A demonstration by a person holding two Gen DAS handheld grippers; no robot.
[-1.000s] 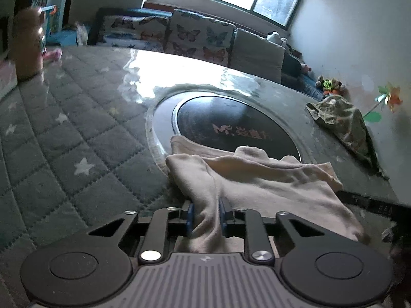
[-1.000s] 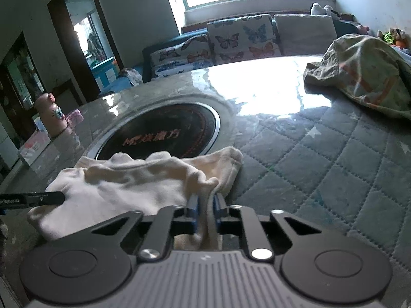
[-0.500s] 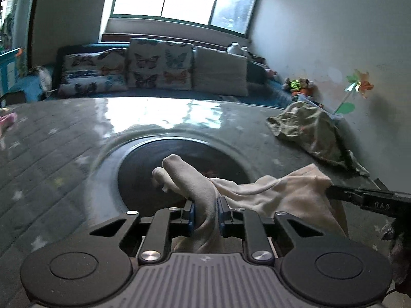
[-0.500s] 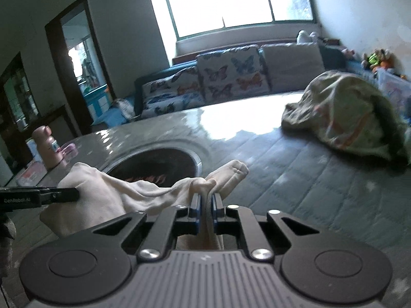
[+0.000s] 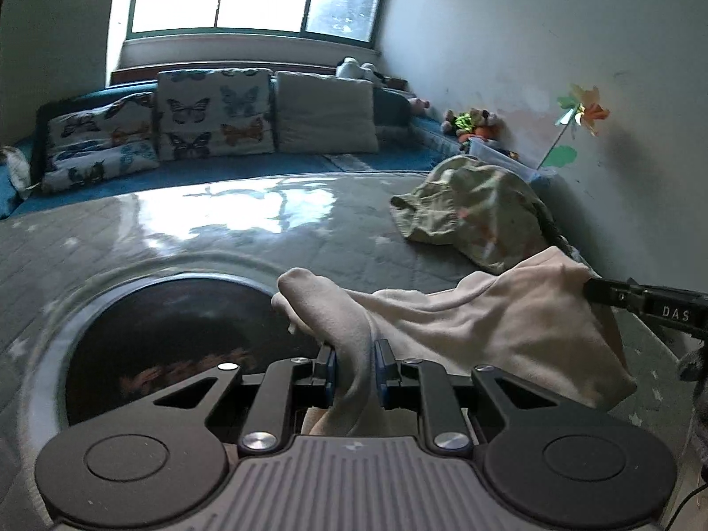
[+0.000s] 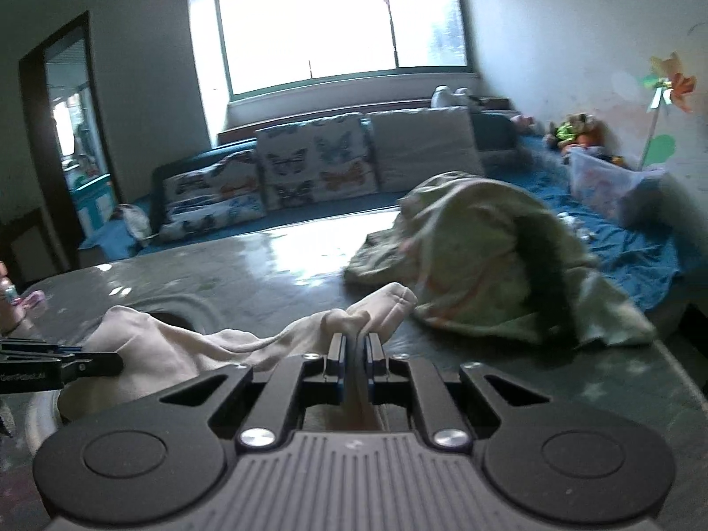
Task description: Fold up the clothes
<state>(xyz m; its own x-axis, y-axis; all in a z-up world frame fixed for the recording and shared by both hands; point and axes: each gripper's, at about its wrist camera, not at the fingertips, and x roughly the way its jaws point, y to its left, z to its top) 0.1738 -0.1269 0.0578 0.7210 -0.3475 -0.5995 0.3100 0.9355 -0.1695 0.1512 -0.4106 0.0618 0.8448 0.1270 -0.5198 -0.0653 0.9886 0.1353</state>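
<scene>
Two grippers are holding one garment between them, and that span is what I am watching. Nearest to me, the left gripper [image 5: 354, 367] is pinching a bunched fold of the pale cream, soft knit garment [image 5: 486, 323], its blue-padded jaws drawn in on the cloth with the fabric filling the narrow gap. The right gripper [image 6: 352, 365] is doing the same on the opposite end, jaws nearly together with a thin pleat of the garment [image 6: 230, 345] squeezed between them. In the left view I am seeing the right tool's dark finger entering from the right edge and biting the far corner, so the garment's long axis is running sideways from one tool to the other, sagging in the middle and hanging just above the grey quilted table cover [image 5: 110, 239]. Below the left end, the round black glass inset [image 5: 177, 318] in the table is lying partly under the cloth. I judge the coming move depends on keeping both ends level and bringing them forward together so the slack lays down flat. Further off, the crumpled olive-green printed garment [image 6: 486, 256] is resting on the table's right side, closer to the right gripper, and could get in the way. Beyond that, butterfly-print cushions [image 5: 212, 119] are lining the sofa under the bright window.
</scene>
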